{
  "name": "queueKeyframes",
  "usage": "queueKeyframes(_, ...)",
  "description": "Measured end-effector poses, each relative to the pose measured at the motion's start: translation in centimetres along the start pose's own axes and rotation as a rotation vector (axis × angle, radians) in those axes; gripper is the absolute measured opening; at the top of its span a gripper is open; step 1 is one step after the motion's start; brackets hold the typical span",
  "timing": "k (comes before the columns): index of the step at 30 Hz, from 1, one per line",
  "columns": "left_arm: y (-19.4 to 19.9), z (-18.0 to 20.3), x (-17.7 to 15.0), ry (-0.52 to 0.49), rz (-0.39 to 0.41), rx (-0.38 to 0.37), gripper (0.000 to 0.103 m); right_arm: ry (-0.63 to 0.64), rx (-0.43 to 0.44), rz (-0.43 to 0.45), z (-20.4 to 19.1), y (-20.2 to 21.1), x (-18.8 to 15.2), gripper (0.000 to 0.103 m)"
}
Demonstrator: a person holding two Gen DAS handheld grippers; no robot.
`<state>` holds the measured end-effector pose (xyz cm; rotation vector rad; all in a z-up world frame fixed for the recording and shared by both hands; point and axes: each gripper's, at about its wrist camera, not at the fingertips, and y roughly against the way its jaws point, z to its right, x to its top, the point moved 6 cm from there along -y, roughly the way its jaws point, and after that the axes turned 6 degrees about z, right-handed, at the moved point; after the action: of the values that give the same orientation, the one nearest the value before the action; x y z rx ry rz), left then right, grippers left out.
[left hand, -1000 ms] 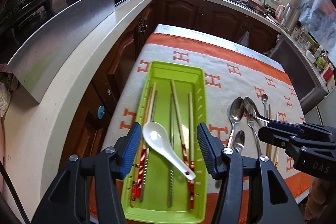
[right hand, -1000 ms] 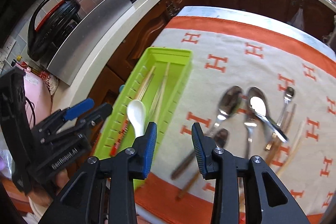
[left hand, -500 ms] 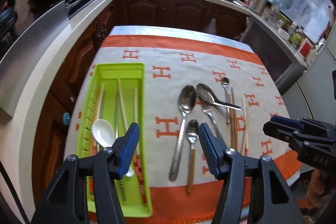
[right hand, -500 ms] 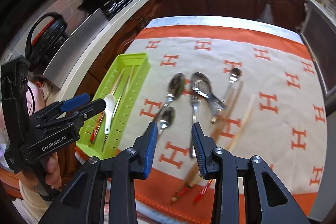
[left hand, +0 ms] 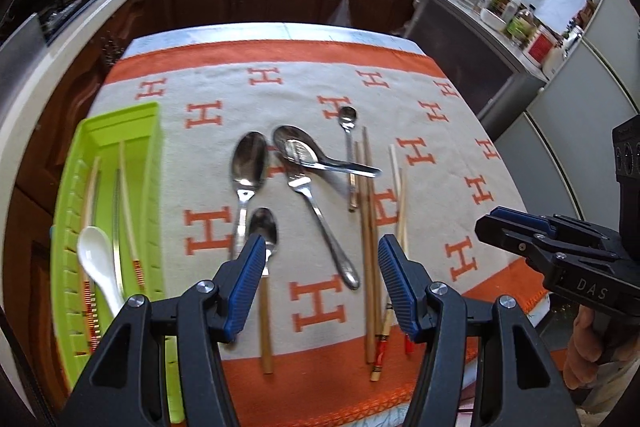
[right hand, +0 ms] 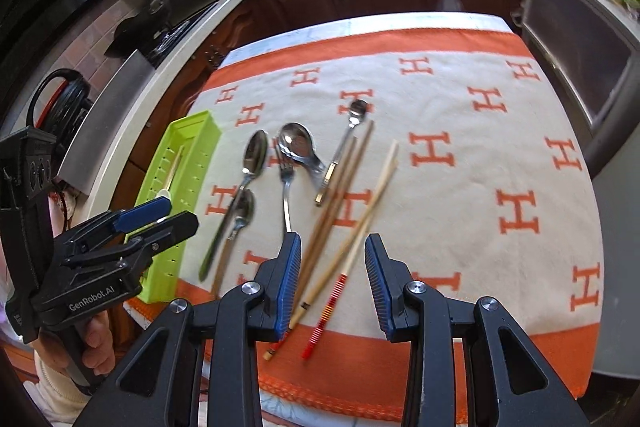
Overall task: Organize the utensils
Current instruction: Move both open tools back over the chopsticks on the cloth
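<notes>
Both hand-held grippers have swung away from the green tray (left hand: pixel 152 131) toward the loose cutlery on the desk (left hand: pixel 460 155), which carries an orange-bordered H-pattern cloth. A second ago the left hand-held gripper (left hand: pixel 318 283) hovered over the white spoon (left hand: pixel 96 259) in the tray; now it hangs above the near edge of the desk, jaws released and empty, with a steel fork (left hand: pixel 320 219) and a small wooden-handled spoon (left hand: pixel 262 247) beneath it. The right hand-held gripper (right hand: pixel 332 283) is likewise released and empty, its jaws apart above the chopsticks (right hand: pixel 352 227) near the same edge. My reading: one piece has been placed and the next pick-up is being lined up

The tray lies along the left edge of the desk and holds the white spoon and several chopsticks lengthwise. Still outside it, near the middle of the desk, are a large steel spoon (left hand: pixel 249 167), a steel soup spoon (left hand: pixel 300 151) resting across the fork's head, a teaspoon (left hand: pixel 348 131) and two chopstick pairs
</notes>
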<state>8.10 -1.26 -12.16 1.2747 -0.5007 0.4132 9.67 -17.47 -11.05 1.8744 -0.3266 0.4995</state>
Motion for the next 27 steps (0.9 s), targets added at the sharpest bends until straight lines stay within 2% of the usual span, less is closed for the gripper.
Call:
queueKeyframes(5,-3.2,1.0,-0.6,0.026,-0.052,-0.067,0.055,-0.041,0.011,-0.016,1.7,-1.1,-1.1,0.034)
queueKeyframes(7,-4.7,1.3,-1.1,0.034,-0.077,-0.091,0.038,-0.049,0.012,-0.024,2.0,-1.6,-1.4,0.034)
queueKeyframes(10,-6.6,1.7,-1.8,0.036,-0.113,-0.107,0.026,-0.060,0.014,-0.034,2.8,-2.4,-2.0,0.034)
queueKeyframes(14,-8.2,2.6,-2.7,0.005,-0.143,-0.102,0.020,-0.079,0.025,-0.049,3.5,-3.4,-2.6,0.033)
queueKeyframes(16,-8.6,3.0,-2.7,-0.013,-0.146,-0.091,0.014,-0.084,0.030,-0.054,3.7,-3.8,-2.8,0.033)
queueKeyframes(21,-9.3,3.5,-2.6,-0.049,-0.150,-0.064,0.010,-0.088,0.038,-0.055,4.0,-4.3,-3.0,0.033)
queueKeyframes(27,-10.1,3.6,-2.8,-0.066,-0.165,-0.034,0.010,-0.091,0.040,-0.054,4.2,-4.7,-3.1,0.032)
